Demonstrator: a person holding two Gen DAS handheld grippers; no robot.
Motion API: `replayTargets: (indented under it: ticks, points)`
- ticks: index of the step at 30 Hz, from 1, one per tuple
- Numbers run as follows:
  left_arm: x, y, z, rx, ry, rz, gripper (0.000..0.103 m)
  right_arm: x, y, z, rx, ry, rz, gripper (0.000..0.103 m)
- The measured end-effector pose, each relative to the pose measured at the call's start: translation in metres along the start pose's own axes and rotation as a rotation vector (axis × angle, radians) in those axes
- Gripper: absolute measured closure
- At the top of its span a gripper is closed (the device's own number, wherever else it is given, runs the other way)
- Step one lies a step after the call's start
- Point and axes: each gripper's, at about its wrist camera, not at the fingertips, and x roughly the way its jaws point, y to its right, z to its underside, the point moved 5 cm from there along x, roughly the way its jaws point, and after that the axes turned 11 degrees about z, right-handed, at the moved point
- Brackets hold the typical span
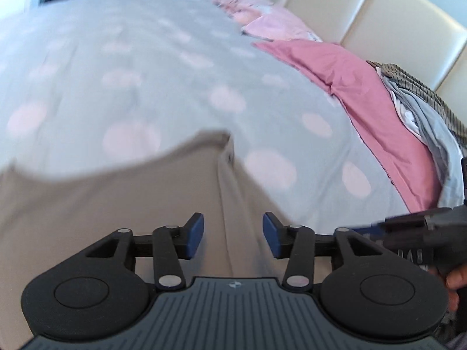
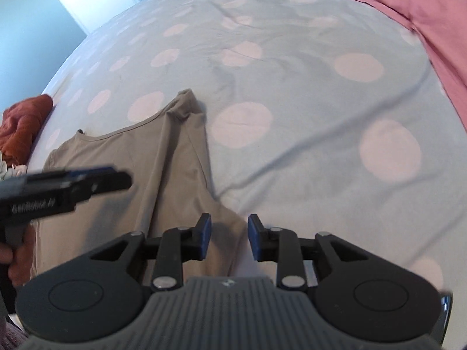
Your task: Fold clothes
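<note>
While spread flat on the polka-dot duvet (image 2: pixel 292 67), beige top (image 2: pixel 122 169), right side doubled inward, fits mid-fold. Left gripper (image 1: pixel 232 234) apart above cloth; right gripper (image 2: pixel 229 237) apart over hem edge at 6 o'clock. Next likely: pinching an edge squarely.

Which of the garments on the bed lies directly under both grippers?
The beige top, spread flat on the dotted cover. The rust-red garment sits crumpled at the bed's edge; the striped pile lies by the headboard.
</note>
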Motion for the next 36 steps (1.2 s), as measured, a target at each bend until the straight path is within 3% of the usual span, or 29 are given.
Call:
replayTargets:
  ticks: [4,6,7,8,10,11,13,16,18,21,23,24,25,26,29,33,36]
  points:
    - [0.027,-0.004,-0.029,0.067,-0.018,-0.002,0.061,0.011,-0.002,-0.011,-0.05,-0.002,-0.032,0.064]
    - [0.036,-0.008,-0.031,0.08,-0.046,0.025,0.071,0.017,0.0,-0.012,-0.058,-0.021,-0.044,0.064]
    - [0.04,-0.009,-0.031,0.087,-0.06,0.038,0.082,0.02,0.001,-0.011,-0.057,-0.035,-0.051,0.064]
    - [0.045,-0.011,-0.032,0.093,-0.072,0.052,0.094,0.023,0.002,-0.011,-0.045,-0.049,-0.059,0.068]
    - [0.049,-0.015,-0.032,0.093,-0.072,0.08,0.101,0.025,0.005,-0.01,-0.028,-0.062,-0.069,0.092]
    - [0.049,-0.017,-0.032,0.082,-0.067,0.115,0.103,0.025,0.006,-0.009,-0.022,-0.062,-0.071,0.094]
    - [0.046,-0.02,-0.036,0.063,-0.022,0.177,0.103,0.024,0.008,-0.009,-0.01,-0.061,-0.074,0.1]
    - [0.043,-0.035,-0.045,-0.034,0.066,0.241,0.103,0.021,0.019,-0.013,0.017,-0.028,-0.007,0.103]
    - [0.054,-0.047,-0.044,-0.072,0.032,0.198,0.103,0.024,0.027,-0.015,0.011,-0.017,0.048,0.103]
    - [0.06,-0.049,-0.036,-0.03,0.013,0.186,0.103,0.03,0.04,-0.014,0.088,-0.049,0.012,0.103]
    - [0.056,-0.052,-0.035,-0.068,0.036,0.224,0.103,0.027,0.039,-0.016,0.086,-0.042,-0.006,0.103]
    - [0.054,-0.053,-0.035,-0.087,0.038,0.244,0.103,0.026,0.038,-0.017,0.088,-0.037,-0.021,0.097]
    - [0.051,-0.054,-0.034,-0.105,0.035,0.244,0.1,0.024,0.037,-0.018,0.089,-0.032,-0.036,0.096]
    - [0.049,-0.055,-0.034,-0.123,0.033,0.243,0.086,0.023,0.035,-0.019,0.097,-0.027,-0.05,0.095]
    - [0.032,-0.046,-0.024,-0.147,0.045,0.226,0.066,0.019,0.028,-0.022,0.098,-0.025,-0.076,0.079]
    - [0.013,-0.013,0.001,-0.089,0.006,0.214,0.066,0.005,0.011,-0.019,0.022,0.008,-0.062,0.08]
    - [0.007,0.008,0.022,-0.067,-0.035,0.179,0.071,-0.006,-0.013,-0.009,-0.058,0.023,-0.099,0.09]
